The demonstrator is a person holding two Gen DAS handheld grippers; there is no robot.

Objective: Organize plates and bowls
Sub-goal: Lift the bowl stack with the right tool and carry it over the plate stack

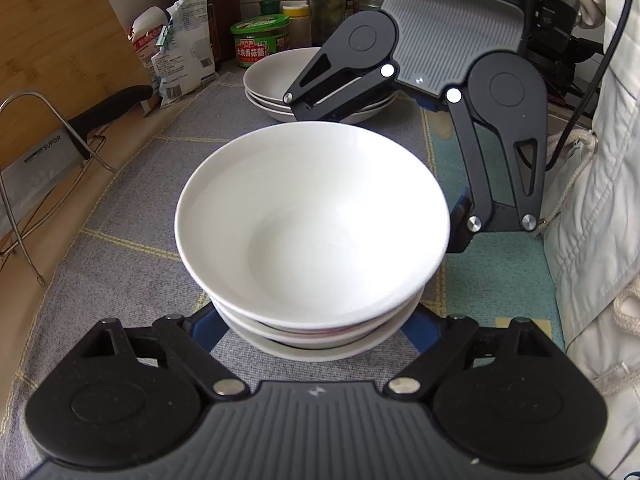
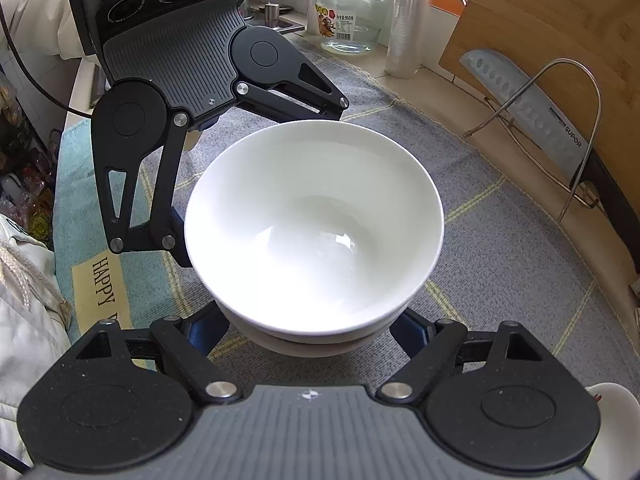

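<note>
Both my jaws straddle the bowl stack low down, contact hidden, grip unconfirmed; I should lift level, evenly, toward the plates.

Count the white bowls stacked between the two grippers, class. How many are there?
3, nested in one stack on the grey cloth: the top bowl, a second beneath it, and a third at the bottom. Another could be hidden inside the stack.

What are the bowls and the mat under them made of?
Bowls: likely glazed ceramic or porcelain; white, glossy, with window glare inside.
Mat: woven fabric; matte grey weave with yellow grid lines.
</note>
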